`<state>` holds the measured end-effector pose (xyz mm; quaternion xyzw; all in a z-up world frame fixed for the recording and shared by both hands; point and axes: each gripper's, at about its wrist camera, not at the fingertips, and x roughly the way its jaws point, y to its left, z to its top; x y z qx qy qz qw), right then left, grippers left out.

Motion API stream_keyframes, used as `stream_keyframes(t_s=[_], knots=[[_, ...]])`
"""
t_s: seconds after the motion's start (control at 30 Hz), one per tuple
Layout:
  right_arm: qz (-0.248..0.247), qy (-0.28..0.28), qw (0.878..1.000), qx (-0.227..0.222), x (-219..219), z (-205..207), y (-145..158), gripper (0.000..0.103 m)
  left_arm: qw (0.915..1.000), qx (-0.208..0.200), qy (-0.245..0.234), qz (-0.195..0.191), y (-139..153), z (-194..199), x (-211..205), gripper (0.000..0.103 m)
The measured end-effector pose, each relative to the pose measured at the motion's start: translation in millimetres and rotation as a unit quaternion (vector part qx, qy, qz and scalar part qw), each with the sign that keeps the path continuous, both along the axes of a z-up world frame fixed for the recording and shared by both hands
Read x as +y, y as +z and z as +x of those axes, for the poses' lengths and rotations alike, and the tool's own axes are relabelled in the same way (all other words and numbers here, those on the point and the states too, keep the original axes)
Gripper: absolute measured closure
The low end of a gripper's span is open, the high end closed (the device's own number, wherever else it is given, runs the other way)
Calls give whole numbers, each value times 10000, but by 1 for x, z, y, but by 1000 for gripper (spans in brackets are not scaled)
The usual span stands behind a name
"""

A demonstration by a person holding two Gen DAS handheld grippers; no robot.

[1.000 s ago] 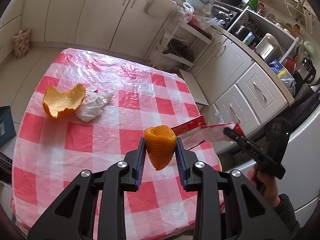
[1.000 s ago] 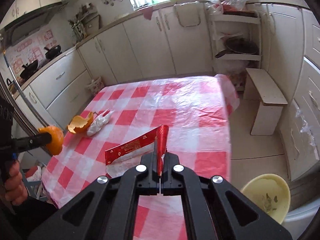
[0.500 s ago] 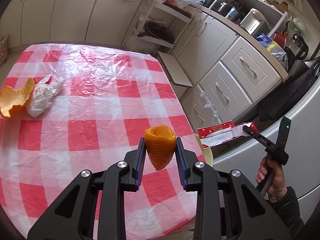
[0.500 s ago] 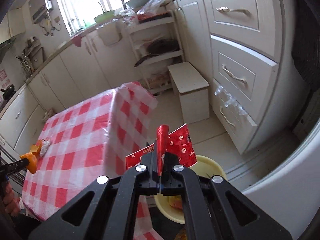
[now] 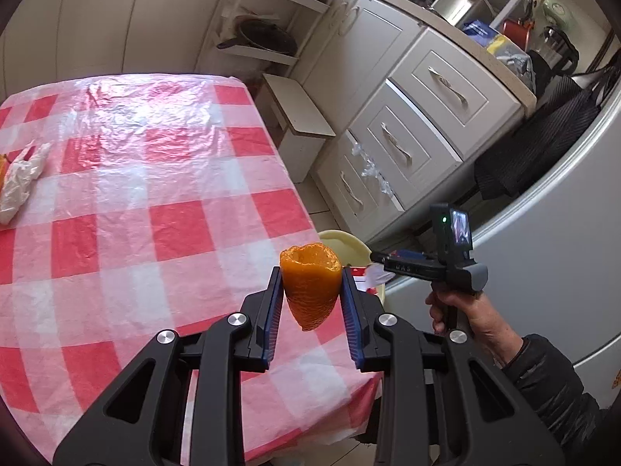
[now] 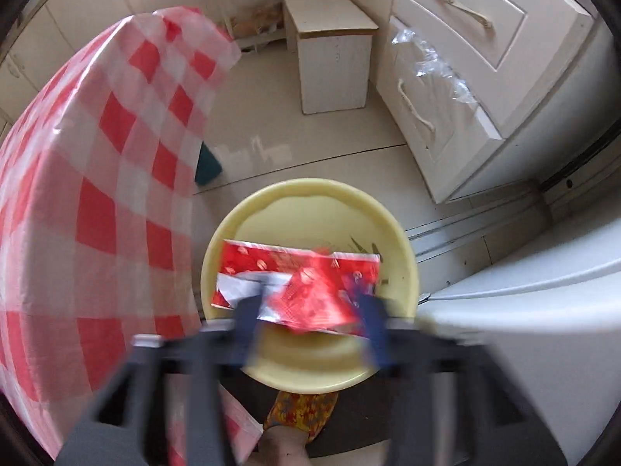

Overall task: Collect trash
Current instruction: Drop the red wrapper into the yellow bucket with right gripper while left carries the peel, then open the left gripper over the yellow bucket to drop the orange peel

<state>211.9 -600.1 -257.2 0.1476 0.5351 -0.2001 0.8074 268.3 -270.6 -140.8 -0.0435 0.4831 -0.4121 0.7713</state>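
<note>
The left tool (image 5: 311, 295) is clamped on a cupped piece of orange peel (image 5: 310, 284), its blue pads pressing both sides of the peel, which stands with its open rim up above the near right corner of the counter (image 5: 128, 178) with its red-and-white checked cover. Far to the left on that counter lies a crumpled white tissue (image 5: 21, 180), with a sliver of another orange scrap at the picture's edge beside it. Just past the counter's right edge, lower down on the floor, sits a pale yellow bowl (image 6: 310, 202). The right tool (image 6: 310, 306), blurred in its own view, hangs directly over this bowl; its jaws have just been opening and now stand well apart. A red snack wrapper (image 6: 299, 275) with a silvery inside lies between and just beyond the spread fingers, over the bowl's inside, and the pads do not press on it. In the left wrist view the person's hand (image 5: 462, 305), in a dark sleeve, holds the right tool's handle to the right of the peel. A white stool (image 6: 330, 35) stands farther off on the floor, beside the white drawers (image 6: 458, 54).
</note>
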Motion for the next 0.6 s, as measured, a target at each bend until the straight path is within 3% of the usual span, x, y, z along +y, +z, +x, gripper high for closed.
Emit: stream_keyframes(t_s=[0.13, 0.23, 0.33, 0.43, 0.6], knots=[[181, -54, 9920, -1250, 5, -15, 69, 32, 9994, 209, -258, 56, -10, -12, -51, 76], [194, -161, 9705, -2399, 9, -37, 127, 25, 9985, 347, -411, 128, -21, -20, -94, 76], [-157, -342, 9500, -3100, 9, -51, 162, 17, 9964, 533, -526, 387, -44, -28, -149, 75], [-390, -487, 9405, -3341, 4, -59, 176, 15, 9923, 852, -359, 821, -78, -26, -197, 73], [-351, -470, 9442, -3241, -8, -58, 173, 15, 9831, 1357, -32, 1228, -120, -14, -247, 58]])
